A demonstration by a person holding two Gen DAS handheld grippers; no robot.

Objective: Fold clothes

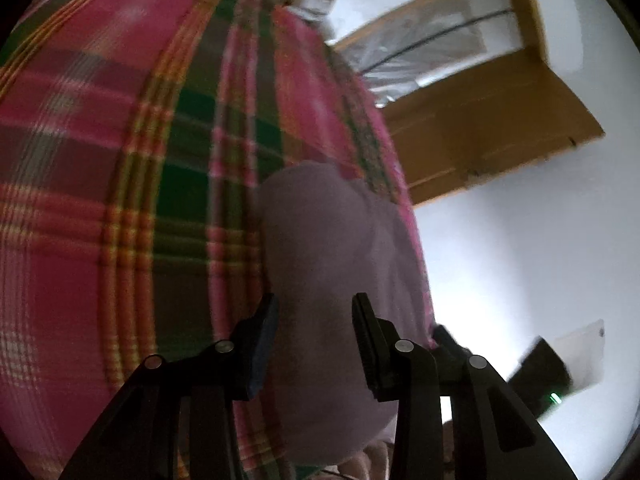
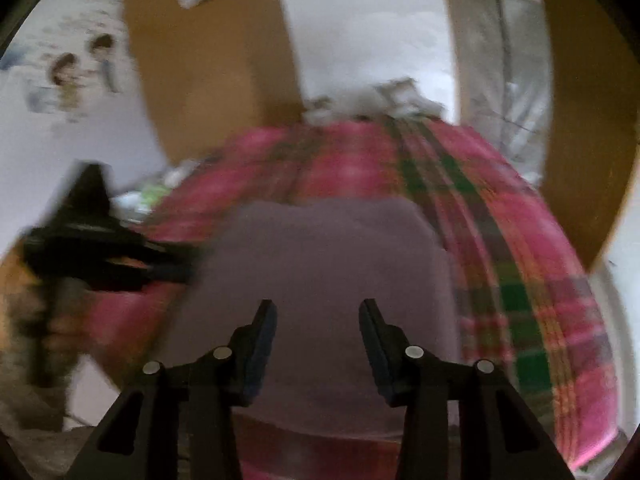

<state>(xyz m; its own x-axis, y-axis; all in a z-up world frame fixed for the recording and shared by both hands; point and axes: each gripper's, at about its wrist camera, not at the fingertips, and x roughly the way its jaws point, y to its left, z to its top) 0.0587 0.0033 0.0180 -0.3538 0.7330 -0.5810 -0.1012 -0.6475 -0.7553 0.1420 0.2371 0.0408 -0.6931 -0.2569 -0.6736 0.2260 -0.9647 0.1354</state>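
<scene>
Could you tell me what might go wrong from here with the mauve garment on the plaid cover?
1. The mauve garment lies near the plaid cover's edge, so a tug might slide it off.
2. Both views are blurred; the open right gripper or left gripper may pinch the cover too.

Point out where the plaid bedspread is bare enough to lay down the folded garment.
The plaid bedspread lies bare across the wide stretch beside the mauve garment, on the side away from the wall. Beyond the garment, bare plaid runs toward the white clutter at the far end. The bedspread's wall-side edge is narrow.
</scene>
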